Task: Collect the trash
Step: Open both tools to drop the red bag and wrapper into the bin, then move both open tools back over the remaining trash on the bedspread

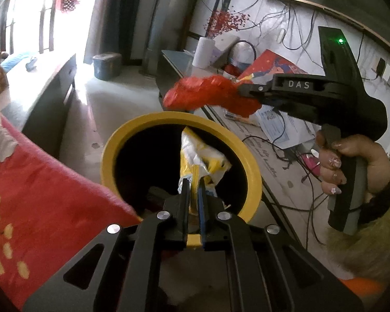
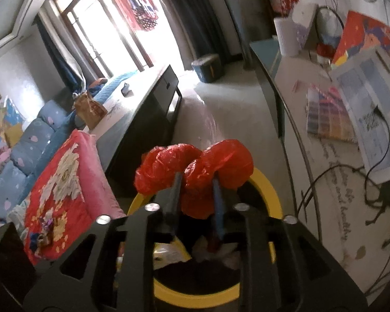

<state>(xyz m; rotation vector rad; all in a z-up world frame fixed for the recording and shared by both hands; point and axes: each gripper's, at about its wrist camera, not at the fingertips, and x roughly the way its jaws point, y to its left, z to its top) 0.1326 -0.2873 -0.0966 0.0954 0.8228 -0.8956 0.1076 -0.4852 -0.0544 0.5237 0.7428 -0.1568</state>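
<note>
A yellow-rimmed bin (image 1: pixel 132 127) with a dark inside stands just ahead of both grippers. My left gripper (image 1: pixel 194 182) hangs over its mouth, jaws narrowly apart, pinching the tail of a crumpled yellow and white wrapper (image 1: pixel 200 156) that juts forward above the opening. My right gripper (image 1: pixel 240 91), held by a hand (image 1: pixel 332 161), carries a crumpled red plastic bag (image 1: pixel 202 91) above the bin's far rim. In the right wrist view the red bag (image 2: pixel 221 156) bulges around and between the fingers of that gripper (image 2: pixel 197 179), over the bin (image 2: pixel 267 182), which holds other rubbish.
A red floral quilt (image 1: pixel 39 182) lies to the left, with small sweet wrappers (image 2: pixel 43 231) on it. A desk (image 2: pixel 299 156) with papers and cables runs along the right. A dark cabinet (image 2: pixel 148 109) and a blue tub (image 1: pixel 106 65) stand farther back.
</note>
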